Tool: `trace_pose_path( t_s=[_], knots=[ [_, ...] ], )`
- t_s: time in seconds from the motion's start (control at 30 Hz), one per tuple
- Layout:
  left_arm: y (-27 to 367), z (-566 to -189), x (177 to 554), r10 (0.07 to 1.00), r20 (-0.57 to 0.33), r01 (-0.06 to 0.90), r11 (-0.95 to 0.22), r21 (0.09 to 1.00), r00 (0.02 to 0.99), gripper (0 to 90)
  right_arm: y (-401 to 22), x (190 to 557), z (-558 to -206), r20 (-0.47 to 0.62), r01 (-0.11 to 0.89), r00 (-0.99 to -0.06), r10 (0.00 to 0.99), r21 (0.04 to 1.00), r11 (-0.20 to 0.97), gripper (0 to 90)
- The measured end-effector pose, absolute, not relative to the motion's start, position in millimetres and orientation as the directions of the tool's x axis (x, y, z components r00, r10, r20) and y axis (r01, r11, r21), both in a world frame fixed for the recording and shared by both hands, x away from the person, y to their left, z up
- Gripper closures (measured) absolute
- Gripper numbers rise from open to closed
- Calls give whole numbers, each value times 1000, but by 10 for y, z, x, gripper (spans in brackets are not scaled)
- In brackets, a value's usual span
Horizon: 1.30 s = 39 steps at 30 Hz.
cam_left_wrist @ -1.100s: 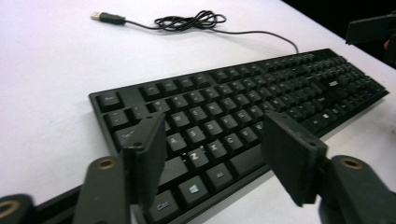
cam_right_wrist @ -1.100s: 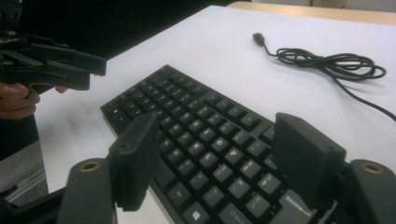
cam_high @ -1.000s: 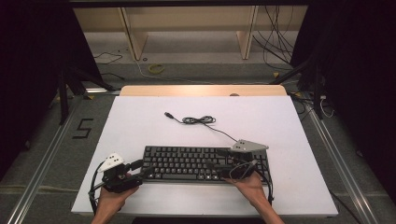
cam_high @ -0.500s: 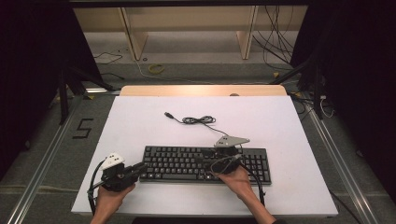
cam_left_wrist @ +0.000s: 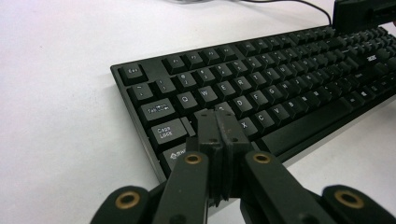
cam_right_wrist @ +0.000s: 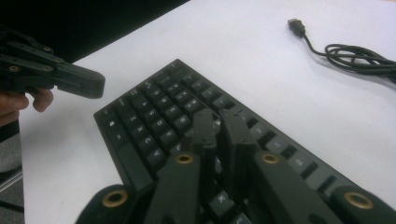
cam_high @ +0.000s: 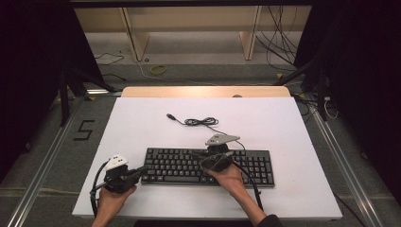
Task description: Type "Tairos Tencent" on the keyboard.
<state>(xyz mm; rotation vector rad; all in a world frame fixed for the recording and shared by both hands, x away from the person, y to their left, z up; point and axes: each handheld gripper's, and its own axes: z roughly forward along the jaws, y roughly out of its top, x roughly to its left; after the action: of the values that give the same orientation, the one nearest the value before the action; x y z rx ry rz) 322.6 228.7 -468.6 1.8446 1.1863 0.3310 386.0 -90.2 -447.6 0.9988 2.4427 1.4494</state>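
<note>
Both grippers, left (cam_high: 140,170) and right (cam_high: 195,155), have just closed their fingers on nothing, apparently to press keys on the black plastic keyboard (cam_high: 189,165) on the white desk (cam_high: 142,123).

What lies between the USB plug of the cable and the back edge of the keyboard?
In the high view, only bare white table lies between the USB plug and the keyboard; the coiled cable sits to the plug's right.

A black keyboard (cam_high: 208,165) with white lettering on its keys is seen on a white table (cam_high: 283,123); a black cable (cam_high: 201,122) is coiled behind it; both grippers are black with brass-coloured rivets, the left gripper (cam_high: 142,169) and right gripper (cam_high: 196,156) each topped with a pale grey plate.
</note>
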Motion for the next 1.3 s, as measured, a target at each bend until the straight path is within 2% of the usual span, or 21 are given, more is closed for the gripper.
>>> trace_pose_path(
  t_s=[0.17, 0.73, 1.3],
  knots=[
    [2282, -4691, 3239, 833, -222, 599, -155, 786, 506, 891, -760, 3895, -4493, 214, 476, -780, 589, 813, 336, 900],
    [2268, -4728, 3280, 837, -222, 630, -175, 757, 500, 891, -333, 3990, -4581, 207, 487, -793, 573, 781, 392, 900],
    [2281, -4755, 3319, 843, -215, 646, -189, 739, 493, 891, -116, 4054, -4668, 192, 498, -794, 577, 751, 434, 900]
  ],
)
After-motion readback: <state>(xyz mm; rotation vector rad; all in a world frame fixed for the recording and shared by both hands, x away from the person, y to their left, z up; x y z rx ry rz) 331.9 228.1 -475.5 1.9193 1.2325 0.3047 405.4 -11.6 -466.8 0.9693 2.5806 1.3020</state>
